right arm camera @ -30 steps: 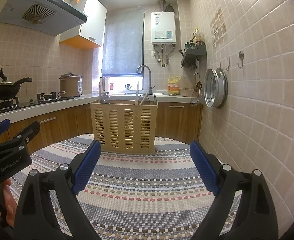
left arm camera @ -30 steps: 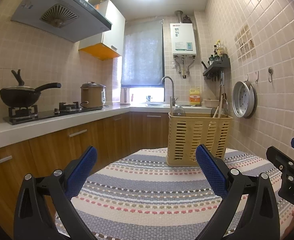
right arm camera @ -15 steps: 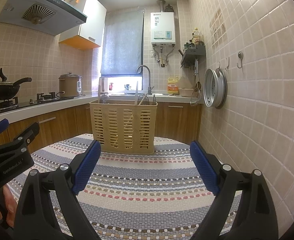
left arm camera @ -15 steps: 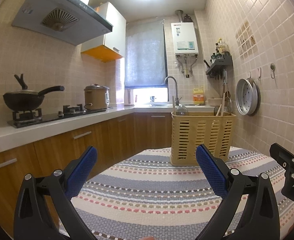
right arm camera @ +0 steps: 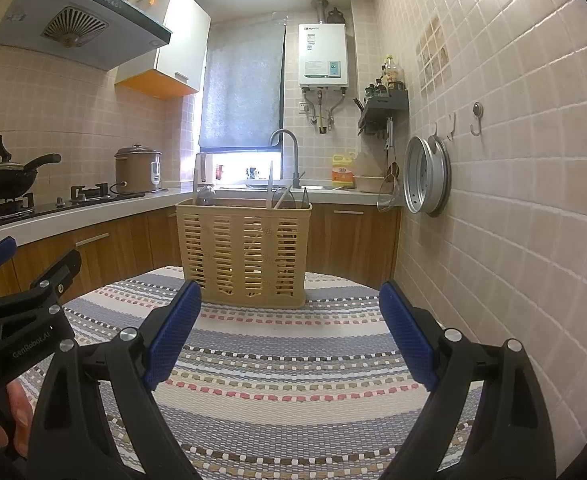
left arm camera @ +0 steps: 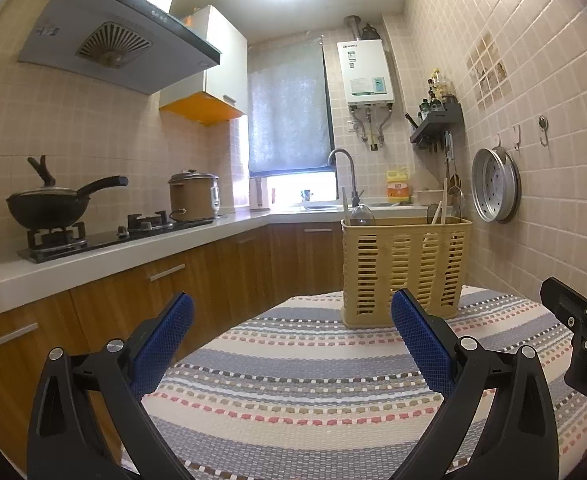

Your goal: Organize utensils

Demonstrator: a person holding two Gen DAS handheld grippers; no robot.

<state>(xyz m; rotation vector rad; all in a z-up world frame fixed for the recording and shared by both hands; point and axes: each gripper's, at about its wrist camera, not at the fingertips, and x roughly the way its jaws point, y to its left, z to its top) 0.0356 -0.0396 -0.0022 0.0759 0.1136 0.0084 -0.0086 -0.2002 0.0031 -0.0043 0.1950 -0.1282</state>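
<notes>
On the striped tablecloth (left arm camera: 293,364), a yellow basket (left arm camera: 405,268) is standing far, holding utensils (right arm camera: 271,194); left gripper (left arm camera: 291,340) and right gripper (right arm camera: 291,328) are gaping wide, gripping nothing.

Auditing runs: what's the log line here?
left gripper: open, empty | right gripper: open, empty | basket: upright on mat, holds utensils

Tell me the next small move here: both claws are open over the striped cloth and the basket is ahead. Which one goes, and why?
Probably ease the right claw forward and up toward the rim of the basket. It sits almost centred ahead of that claw, utensil handles stick up above its rim, both claws are open and empty, and no loose utensil shows on the striped cloth. The left claw sits off to the side.
</notes>
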